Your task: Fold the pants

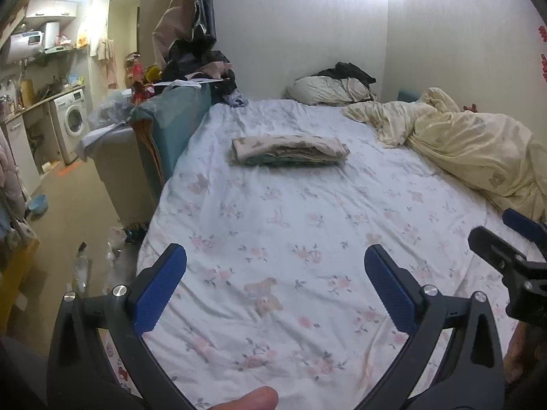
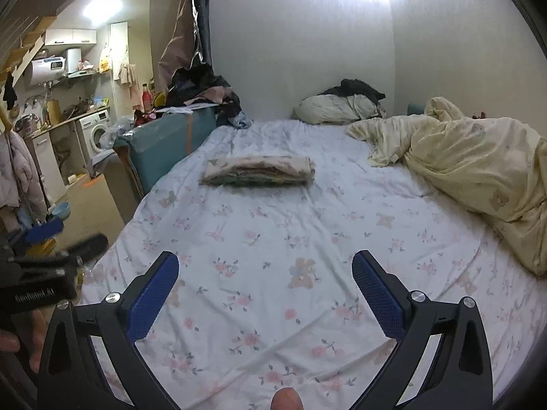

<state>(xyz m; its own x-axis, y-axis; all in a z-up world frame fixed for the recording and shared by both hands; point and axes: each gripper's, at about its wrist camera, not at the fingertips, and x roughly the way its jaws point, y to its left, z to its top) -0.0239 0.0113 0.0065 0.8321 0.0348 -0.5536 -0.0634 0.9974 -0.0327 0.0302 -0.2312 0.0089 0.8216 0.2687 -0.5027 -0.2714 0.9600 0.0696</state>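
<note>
A stack of folded printed pants [image 1: 290,150] lies on the floral bed sheet [image 1: 273,225], toward the far left of the bed; it also shows in the right wrist view [image 2: 258,171]. My left gripper [image 1: 275,256] is open and empty, held above the near part of the sheet. My right gripper [image 2: 265,263] is open and empty beside it, also above the near sheet. The right gripper shows at the right edge of the left wrist view [image 1: 506,239], and the left gripper shows at the left edge of the right wrist view [image 2: 51,239]. Both are well short of the stack.
A crumpled cream duvet [image 1: 471,147] covers the bed's right side. A pillow with dark clothes [image 1: 335,85] lies at the head. A teal headboard-like panel with piled clothes [image 1: 184,109] stands left of the bed. A washing machine [image 1: 70,119] and clutter fill the floor at the left.
</note>
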